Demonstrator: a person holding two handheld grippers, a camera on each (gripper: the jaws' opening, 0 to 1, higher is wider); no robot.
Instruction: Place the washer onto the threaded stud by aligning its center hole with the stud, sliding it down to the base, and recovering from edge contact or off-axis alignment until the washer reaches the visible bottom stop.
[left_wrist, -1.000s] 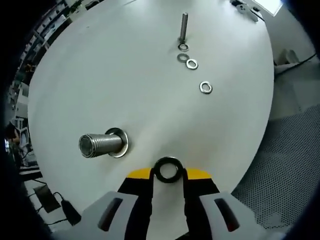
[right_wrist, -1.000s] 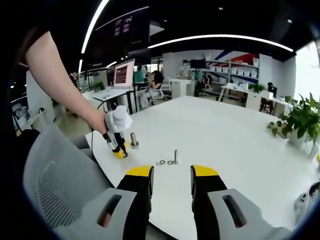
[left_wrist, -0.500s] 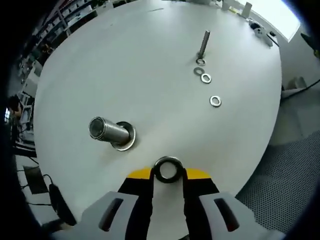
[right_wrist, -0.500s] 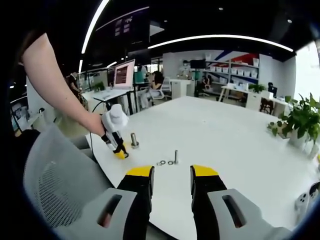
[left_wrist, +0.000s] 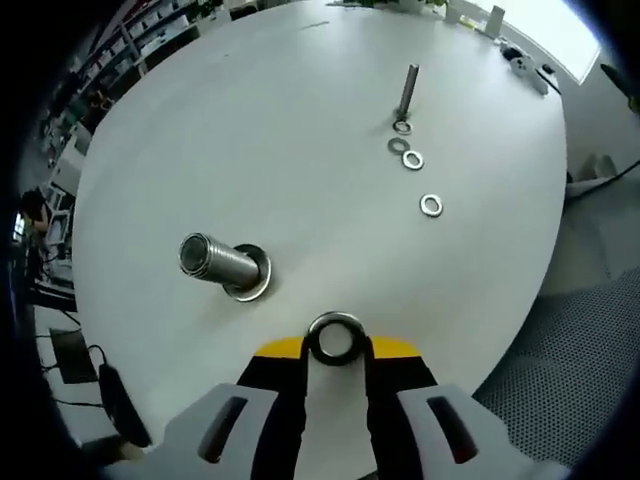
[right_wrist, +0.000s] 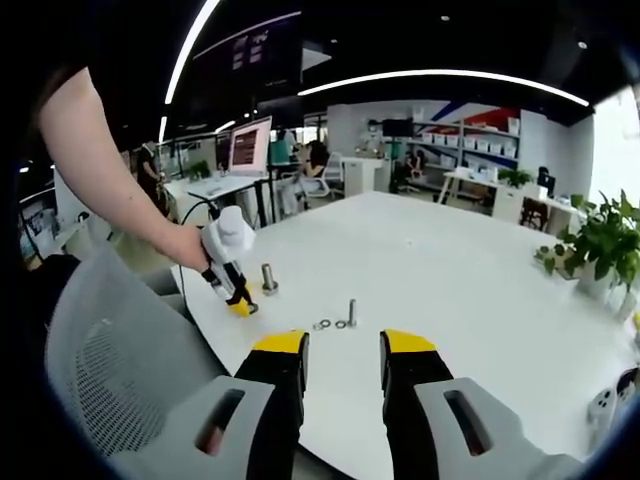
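now the left hand-held gripper (left_wrist: 335, 352) pinches the washer (left_wrist: 335, 338) flat, its hole facing the camera; the right hand-held gripper (right_wrist: 343, 362) gapes.

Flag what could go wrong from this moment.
The dark metal washer sits pinched by its edges between the left gripper fingers, so it could slip or tilt. The thick threaded stud lies off to the side, so the hole may catch its top edge.

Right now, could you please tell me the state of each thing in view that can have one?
Left gripper: shut on washer.
Washer: held, off any stud.
Large stud: upright, one washer at its base.
Thin stud: upright.
Loose washers: flat on table.
Right gripper: open, empty.
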